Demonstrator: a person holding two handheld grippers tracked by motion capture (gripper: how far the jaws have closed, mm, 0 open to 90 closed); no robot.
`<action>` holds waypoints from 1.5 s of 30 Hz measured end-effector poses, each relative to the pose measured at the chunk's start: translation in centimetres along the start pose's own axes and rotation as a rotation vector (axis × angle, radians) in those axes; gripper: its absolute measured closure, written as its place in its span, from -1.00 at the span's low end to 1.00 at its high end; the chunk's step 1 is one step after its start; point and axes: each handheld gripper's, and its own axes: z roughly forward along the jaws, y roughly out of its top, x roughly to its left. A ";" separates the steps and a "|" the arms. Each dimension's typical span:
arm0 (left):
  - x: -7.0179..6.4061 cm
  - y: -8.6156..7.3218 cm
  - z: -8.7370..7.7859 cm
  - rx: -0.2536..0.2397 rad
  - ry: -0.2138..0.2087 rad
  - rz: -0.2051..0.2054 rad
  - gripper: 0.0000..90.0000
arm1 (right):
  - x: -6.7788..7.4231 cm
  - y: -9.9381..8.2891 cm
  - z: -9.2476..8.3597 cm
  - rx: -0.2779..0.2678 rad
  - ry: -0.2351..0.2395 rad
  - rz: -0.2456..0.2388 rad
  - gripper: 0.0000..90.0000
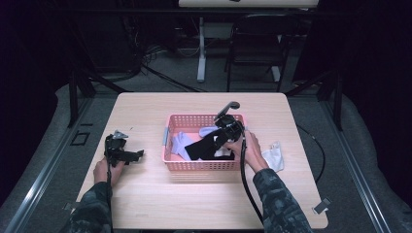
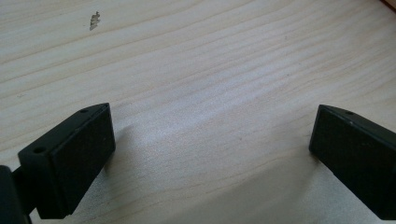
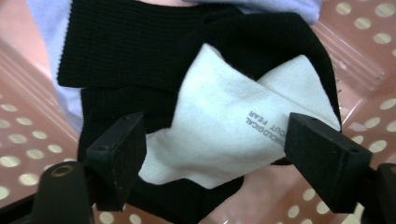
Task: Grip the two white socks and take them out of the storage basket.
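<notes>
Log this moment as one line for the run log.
left hand-held gripper: open, over bare table | right hand-held gripper: open, in pink basket straddling white sock on black sock

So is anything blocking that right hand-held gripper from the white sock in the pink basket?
Nothing visible. The white sock lies on top of the black one, right between the open right hand-held gripper jaws.

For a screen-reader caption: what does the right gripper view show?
The right gripper, jaws open, hangs over a white sock lying on a black sock inside a pink perforated basket. A pale lilac sock peeks out beneath.
</notes>
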 end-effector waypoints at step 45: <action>0.0 0.0 0.0 0.002 -0.001 0.003 -1.00 | 1.1 0.0 -9.8 -0.164 -0.015 -0.077 0.88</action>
